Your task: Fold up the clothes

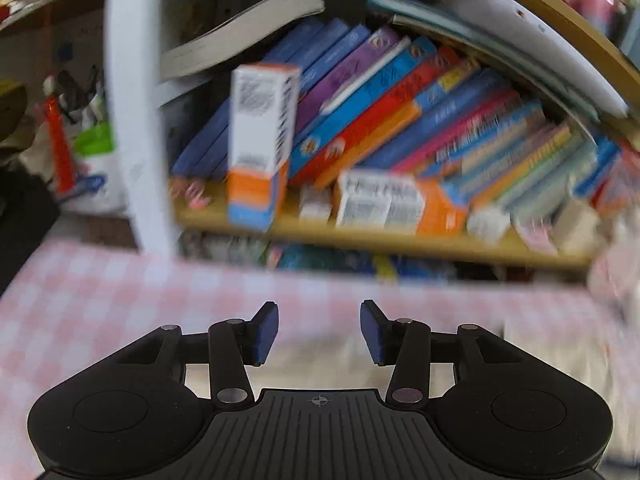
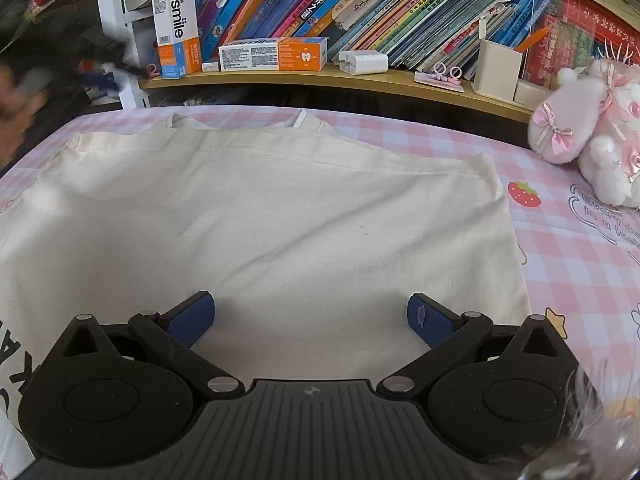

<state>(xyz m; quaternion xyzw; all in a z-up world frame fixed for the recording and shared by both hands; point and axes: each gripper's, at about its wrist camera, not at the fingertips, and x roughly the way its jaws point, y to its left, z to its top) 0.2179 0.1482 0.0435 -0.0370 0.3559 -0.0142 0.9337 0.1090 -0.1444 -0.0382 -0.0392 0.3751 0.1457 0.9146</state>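
Note:
A cream garment (image 2: 260, 216) lies spread flat on the pink checked tablecloth (image 2: 560, 264), with black print at its left edge. My right gripper (image 2: 312, 316) is open wide just over the garment's near part, and nothing is between its blue pads (image 2: 188, 322). The left wrist view is blurred by motion. There my left gripper (image 1: 320, 328) hangs above the tablecloth (image 1: 80, 288) with its jaws partly apart and nothing between them. A strip of cream cloth (image 1: 320, 360) shows just beneath its fingers.
A wooden shelf (image 2: 360, 80) with leaning books, toothpaste boxes (image 2: 272, 54) and a white charger runs along the table's far edge. A pink plush toy (image 2: 592, 136) sits at the right. A white frame post (image 1: 132, 100) stands far left. A dark blurred shape (image 2: 36, 60) fills the upper left.

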